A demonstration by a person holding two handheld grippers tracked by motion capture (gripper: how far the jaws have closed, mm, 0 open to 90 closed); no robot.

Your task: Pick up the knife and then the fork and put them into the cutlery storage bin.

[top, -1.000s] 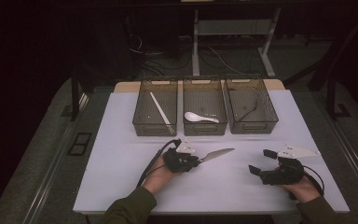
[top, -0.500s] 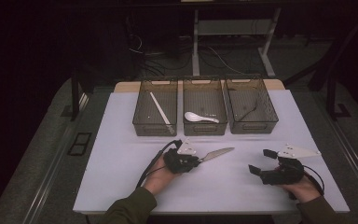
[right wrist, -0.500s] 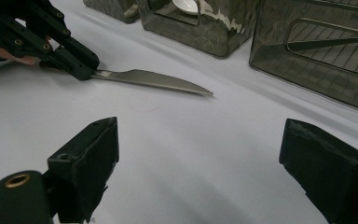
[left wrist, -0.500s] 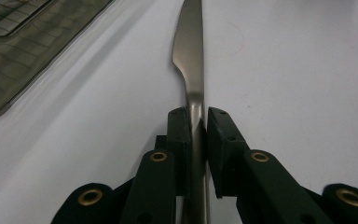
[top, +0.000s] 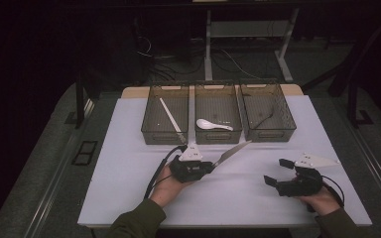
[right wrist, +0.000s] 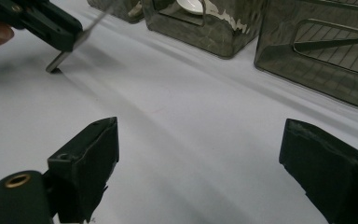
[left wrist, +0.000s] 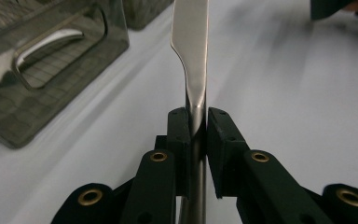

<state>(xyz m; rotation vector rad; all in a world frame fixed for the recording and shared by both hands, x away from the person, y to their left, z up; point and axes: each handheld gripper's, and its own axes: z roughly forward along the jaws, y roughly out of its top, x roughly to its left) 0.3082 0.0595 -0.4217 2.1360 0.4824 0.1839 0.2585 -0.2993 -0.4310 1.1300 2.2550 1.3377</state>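
My left gripper point(top: 209, 166) is shut on the handle of a steel table knife point(top: 232, 153), lifted off the white table point(top: 129, 163) with the blade pointing up and right toward the middle bin point(top: 217, 136). In the left gripper view both pads clamp the knife point(left wrist: 192, 56) at its neck point(left wrist: 196, 122). My right gripper point(top: 277, 171) rests low at the right with its jaws wide open and nothing between them point(right wrist: 200, 163). The right gripper view shows the left gripper point(right wrist: 58, 35) and the knife's handle end point(right wrist: 56, 63) at the upper left.
Three dark mesh bins stand in a row at the back: the left bin point(top: 164, 134) holds a pale stick, the middle one a white spoon point(top: 212, 125), the right bin point(top: 269, 133) a thin dark item. Open tabletop lies between the two hands.
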